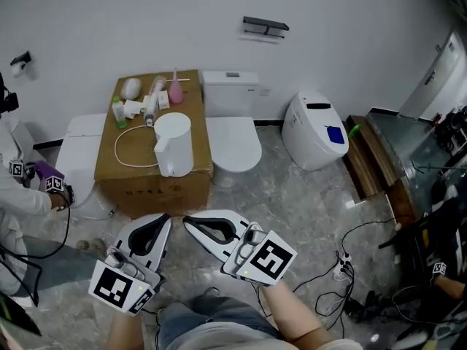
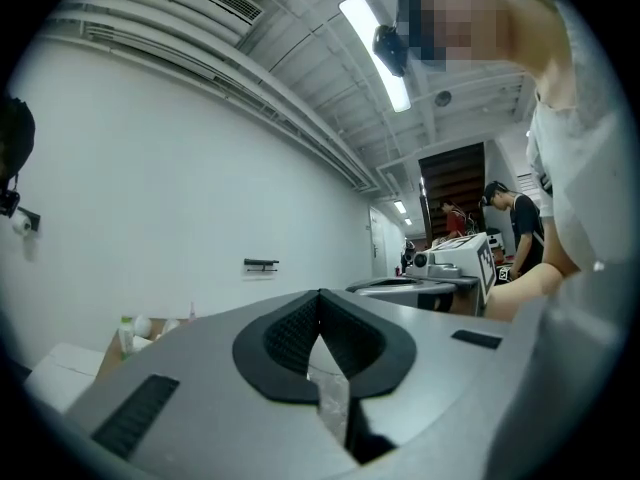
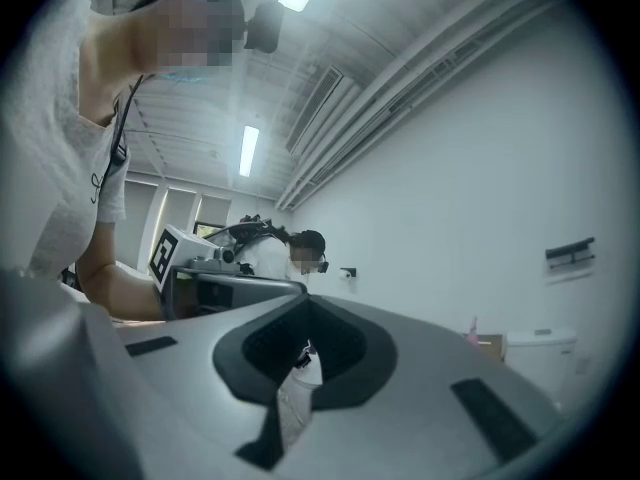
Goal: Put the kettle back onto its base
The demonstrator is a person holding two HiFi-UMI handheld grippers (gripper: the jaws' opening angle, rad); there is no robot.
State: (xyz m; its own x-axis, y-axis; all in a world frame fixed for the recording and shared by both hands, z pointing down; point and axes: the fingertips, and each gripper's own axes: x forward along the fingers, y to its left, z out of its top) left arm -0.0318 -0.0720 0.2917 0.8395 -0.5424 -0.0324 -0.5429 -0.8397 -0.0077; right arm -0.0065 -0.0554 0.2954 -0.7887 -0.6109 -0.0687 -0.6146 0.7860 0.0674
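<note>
A white kettle (image 1: 174, 144) stands upright on a cardboard box (image 1: 157, 184), and a white cord (image 1: 130, 150) loops on the box to its left. I cannot tell whether a base lies under it. Both grippers hang low and near me, well short of the box. My left gripper (image 1: 165, 219) is shut with nothing in it, and so is my right gripper (image 1: 187, 221) close beside it. In the left gripper view the left gripper (image 2: 320, 298) has its jaws meeting at the tip. The right gripper view shows the same for the right gripper (image 3: 308, 303). Neither gripper view shows the kettle.
Small bottles and a pink bottle (image 1: 176, 91) crowd the box's far end. A white toilet (image 1: 233, 141) stands right of the box, another white toilet (image 1: 315, 128) further right. Cables and a power strip (image 1: 340, 267) lie on the marble floor. Another person (image 1: 29, 195) stands at the left.
</note>
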